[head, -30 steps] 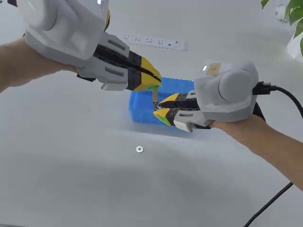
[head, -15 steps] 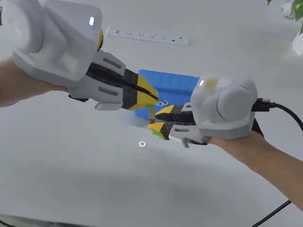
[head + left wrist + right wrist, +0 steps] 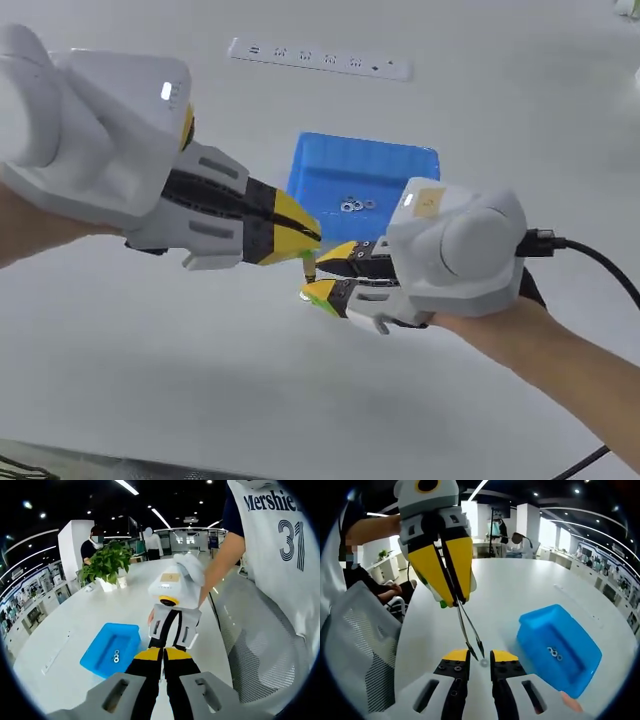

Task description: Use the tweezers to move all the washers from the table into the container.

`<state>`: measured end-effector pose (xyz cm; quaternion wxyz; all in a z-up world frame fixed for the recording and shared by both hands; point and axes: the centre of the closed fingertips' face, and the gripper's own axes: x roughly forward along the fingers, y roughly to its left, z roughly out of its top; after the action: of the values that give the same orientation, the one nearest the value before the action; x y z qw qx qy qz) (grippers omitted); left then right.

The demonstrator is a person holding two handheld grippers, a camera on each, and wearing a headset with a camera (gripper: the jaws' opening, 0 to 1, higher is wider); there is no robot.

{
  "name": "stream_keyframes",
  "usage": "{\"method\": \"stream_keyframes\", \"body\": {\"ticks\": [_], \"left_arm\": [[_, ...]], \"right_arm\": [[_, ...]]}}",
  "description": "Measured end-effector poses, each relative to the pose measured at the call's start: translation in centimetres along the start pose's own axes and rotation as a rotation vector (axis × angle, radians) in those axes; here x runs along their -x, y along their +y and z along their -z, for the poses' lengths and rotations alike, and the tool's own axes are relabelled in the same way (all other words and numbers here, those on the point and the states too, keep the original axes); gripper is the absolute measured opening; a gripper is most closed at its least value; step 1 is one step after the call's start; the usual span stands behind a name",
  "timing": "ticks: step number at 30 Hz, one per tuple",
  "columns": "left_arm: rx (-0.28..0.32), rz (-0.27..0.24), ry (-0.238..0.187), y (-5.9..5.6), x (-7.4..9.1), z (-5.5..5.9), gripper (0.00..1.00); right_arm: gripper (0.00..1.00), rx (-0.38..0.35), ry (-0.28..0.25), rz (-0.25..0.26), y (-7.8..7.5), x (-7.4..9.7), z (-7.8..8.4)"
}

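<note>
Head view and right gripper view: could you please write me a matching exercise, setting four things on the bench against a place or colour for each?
Things:
1. container
2. tweezers
3. power strip
4. loose washer

Places and colours:
A. on the table, by the tweezers' tips
B. held in the left gripper
C. blue, with washers inside
D. white, beyond the container

Pairs: 1-C, 2-B, 3-D, 4-A.
</note>
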<state>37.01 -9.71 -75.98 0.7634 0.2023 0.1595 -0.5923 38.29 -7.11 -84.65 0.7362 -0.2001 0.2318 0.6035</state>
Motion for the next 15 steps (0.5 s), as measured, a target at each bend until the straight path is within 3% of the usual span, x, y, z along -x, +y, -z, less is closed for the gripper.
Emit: {"method": "stream_keyframes", "body": {"ticks": [5, 15], "left_arm": [[0.000, 0.007, 0.004, -0.14, -0.18, 0.29, 0.05], [0.003, 0.004, -0.002, 0.10, -0.66, 0.71, 0.05]], "right_arm": [[0.17, 0.047, 0.023, -0.007, 0.40, -0.47, 0.38], [0.17, 0.016, 0.015, -0.003, -0.19, -0.97, 0.60]]}}
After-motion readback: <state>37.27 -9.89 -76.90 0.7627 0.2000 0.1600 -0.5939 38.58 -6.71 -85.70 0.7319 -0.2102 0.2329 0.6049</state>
